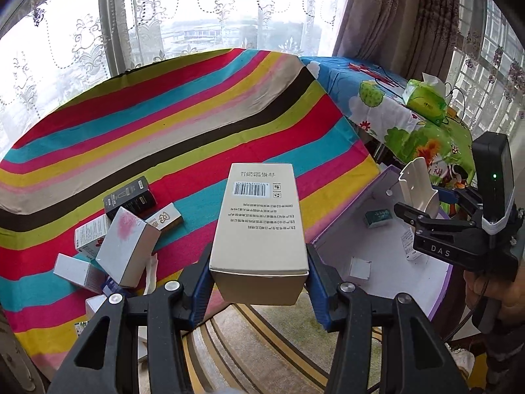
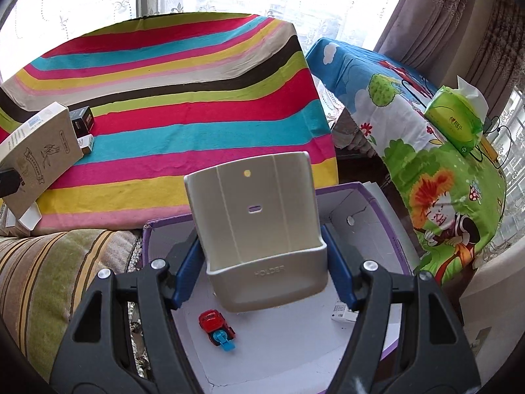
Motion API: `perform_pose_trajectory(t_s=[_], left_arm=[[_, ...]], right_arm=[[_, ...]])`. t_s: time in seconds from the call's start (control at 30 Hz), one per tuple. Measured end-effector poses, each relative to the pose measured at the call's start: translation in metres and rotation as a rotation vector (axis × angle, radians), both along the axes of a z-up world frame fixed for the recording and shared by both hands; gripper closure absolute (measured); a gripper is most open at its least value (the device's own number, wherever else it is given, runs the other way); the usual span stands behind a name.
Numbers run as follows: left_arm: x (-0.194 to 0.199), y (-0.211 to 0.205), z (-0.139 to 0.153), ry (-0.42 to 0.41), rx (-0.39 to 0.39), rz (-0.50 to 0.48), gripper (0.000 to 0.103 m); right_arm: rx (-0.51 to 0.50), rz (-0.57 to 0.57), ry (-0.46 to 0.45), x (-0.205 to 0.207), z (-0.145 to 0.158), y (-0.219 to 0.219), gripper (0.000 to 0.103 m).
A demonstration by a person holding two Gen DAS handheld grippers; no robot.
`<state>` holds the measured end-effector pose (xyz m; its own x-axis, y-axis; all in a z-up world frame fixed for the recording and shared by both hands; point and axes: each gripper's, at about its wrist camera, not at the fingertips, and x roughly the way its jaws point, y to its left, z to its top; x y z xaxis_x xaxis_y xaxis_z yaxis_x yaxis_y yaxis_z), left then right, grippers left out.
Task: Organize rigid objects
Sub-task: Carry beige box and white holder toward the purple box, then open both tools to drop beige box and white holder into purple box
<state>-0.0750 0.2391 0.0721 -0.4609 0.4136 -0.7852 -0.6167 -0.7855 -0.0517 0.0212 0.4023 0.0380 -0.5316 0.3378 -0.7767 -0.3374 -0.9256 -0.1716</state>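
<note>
My left gripper (image 1: pixel 259 282) holds a beige carton (image 1: pixel 261 226) between its jaws, above the striped desk's (image 1: pixel 164 124) edge. My right gripper (image 2: pixel 262 272) clamps a white holder (image 2: pixel 259 226) over the purple-rimmed box (image 2: pixel 377 197) containing a toy car (image 2: pixel 216 326).

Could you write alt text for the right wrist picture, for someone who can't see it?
The right claw grips a pale grey plastic holder above a purple-rimmed white cardboard box, where a small red and blue toy car lies. Behind it a rainbow-striped cloth covers a table.
</note>
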Motion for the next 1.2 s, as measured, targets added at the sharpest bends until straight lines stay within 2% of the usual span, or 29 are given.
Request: perform_pose_trajectory(t_s=[0.4,0.7,0.77,0.8,0.97,1.2], left_arm=[[0.021,0.08,0.002,0.001,0.006,-0.214,0.051],[0.038,0.147,-0.003,0.063,0.0,-0.418,0.049],[0.034,0.157,-0.012,0.065,-0.06,-0.389,0.045],[0.032,0.157,-0.014,0.061,-0.066,-0.377,0.043],[0.018,0.132,-0.018,0.03,-0.037,-0.303,0.04],[0.005,0.083,-0.01,0.01,0.057,-0.2,0.04]], right_arm=[[-0.102,-0.153,-0.001,0.031,-0.005,0.074,0.031],[-0.114,-0.21,0.008,0.042,-0.004,0.096,0.031],[-0.124,-0.205,-0.003,0.041,-0.006,0.096,0.026],[-0.127,-0.202,-0.002,0.041,-0.007,0.096,0.024],[-0.132,-0.198,-0.003,0.04,-0.008,0.095,0.023],[-0.146,-0.145,0.008,0.032,-0.002,0.079,0.018]])
